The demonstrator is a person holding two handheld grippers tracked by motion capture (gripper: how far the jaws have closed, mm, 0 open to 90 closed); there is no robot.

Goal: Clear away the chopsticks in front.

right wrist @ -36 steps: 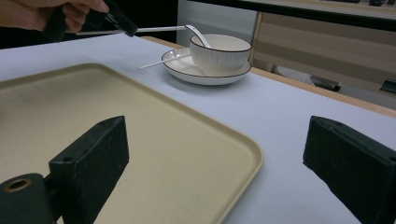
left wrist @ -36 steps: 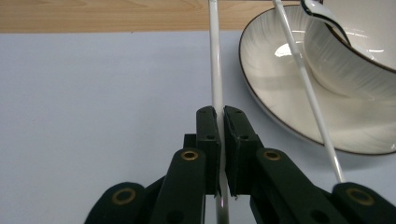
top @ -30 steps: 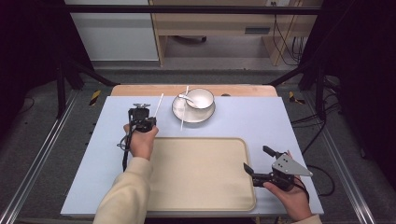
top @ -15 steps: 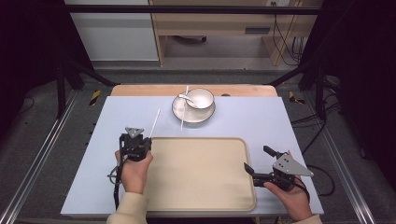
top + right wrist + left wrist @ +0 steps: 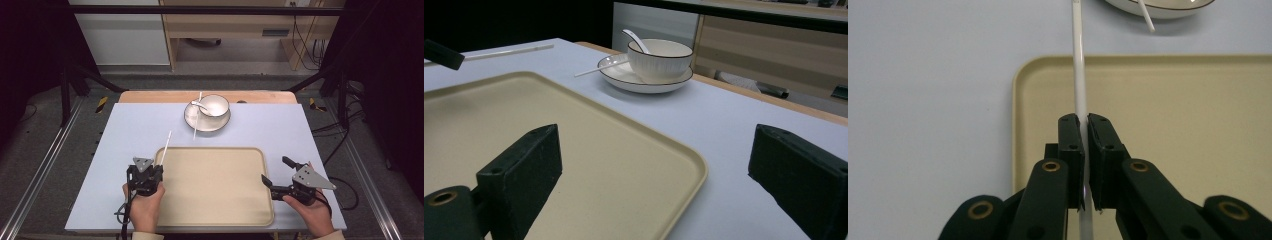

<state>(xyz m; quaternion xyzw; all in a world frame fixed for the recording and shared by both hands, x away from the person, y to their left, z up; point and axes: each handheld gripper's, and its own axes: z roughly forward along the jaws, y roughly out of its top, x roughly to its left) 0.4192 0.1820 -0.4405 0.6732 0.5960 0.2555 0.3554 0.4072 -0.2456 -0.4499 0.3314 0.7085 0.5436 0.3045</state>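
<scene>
We have drawn our left gripper, clenched on one white chopstick, back to the tray corner; our right gripper waits released.

The tray looks like matt beige plastic, smooth, on a matt pale table with a wooden far edge. The bowl and plate are glossy white ceramic; the stick is smooth white plastic between matt black jaws.
</scene>
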